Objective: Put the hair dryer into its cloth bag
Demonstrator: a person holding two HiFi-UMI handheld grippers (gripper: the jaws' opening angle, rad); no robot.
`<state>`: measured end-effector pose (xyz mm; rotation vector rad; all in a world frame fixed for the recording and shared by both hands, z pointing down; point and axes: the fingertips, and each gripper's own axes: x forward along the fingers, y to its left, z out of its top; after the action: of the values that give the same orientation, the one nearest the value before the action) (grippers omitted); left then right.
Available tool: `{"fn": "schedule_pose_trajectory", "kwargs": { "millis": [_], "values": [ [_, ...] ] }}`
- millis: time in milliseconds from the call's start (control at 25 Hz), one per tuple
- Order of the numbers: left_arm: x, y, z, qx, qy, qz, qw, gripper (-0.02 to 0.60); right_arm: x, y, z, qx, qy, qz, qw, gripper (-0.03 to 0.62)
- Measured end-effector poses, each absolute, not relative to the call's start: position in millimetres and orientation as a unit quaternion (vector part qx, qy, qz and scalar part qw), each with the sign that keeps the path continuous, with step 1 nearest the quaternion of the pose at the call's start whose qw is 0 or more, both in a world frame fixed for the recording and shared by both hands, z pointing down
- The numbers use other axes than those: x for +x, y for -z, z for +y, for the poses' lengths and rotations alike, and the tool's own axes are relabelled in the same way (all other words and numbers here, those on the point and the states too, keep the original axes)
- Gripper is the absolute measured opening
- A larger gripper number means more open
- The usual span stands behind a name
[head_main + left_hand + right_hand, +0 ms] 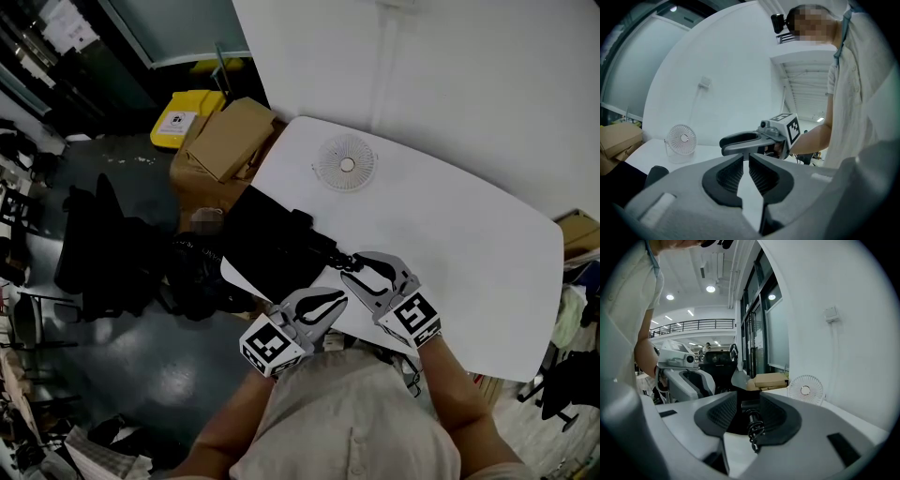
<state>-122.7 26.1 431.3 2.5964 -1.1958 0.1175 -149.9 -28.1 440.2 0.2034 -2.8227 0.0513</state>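
Note:
The black cloth bag (265, 239) lies on the near left part of the white table (459, 234). From its right side sticks a black end of the hair dryer (321, 247), and its cord (753, 427) runs toward me. My right gripper (351, 266) (749, 401) is open around that black end, with the coiled cord stub loose between its pads. My left gripper (341, 299) (746, 157) hovers just left of it, its jaws nearly together with only a thin slit and nothing between them. How much of the dryer is inside the bag I cannot tell.
A small white desk fan (346, 164) (681, 139) (805, 390) stands at the table's far side near the wall. Cardboard boxes (230, 141) and a yellow case (187, 114) sit on the floor beyond the table's left end, beside a black chair (103, 244).

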Motion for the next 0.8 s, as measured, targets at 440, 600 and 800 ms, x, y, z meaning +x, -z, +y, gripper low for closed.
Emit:
{"fn": "schedule_pose_trajectory", "kwargs": {
  "millis": [440,600,800],
  "values": [
    [-125.9,-446.7,19.8,0.902,-0.064,-0.402,0.147,0.023,-180.9,-482.7,-38.1,0.028,-0.025,-0.975,0.218,0.184],
    [-131.4,-455.3,18.6,0.899,-0.069,-0.404,0.152,0.023,-192.3,-513.5,-42.4,0.014,-0.034,-0.967,0.252,0.200],
    [-135.8,-458.4,20.8,0.899,-0.075,-0.402,0.158,0.023,-208.7,-542.8,-42.6,-0.002,-0.028,-0.954,0.297,0.219]
  ]
}}
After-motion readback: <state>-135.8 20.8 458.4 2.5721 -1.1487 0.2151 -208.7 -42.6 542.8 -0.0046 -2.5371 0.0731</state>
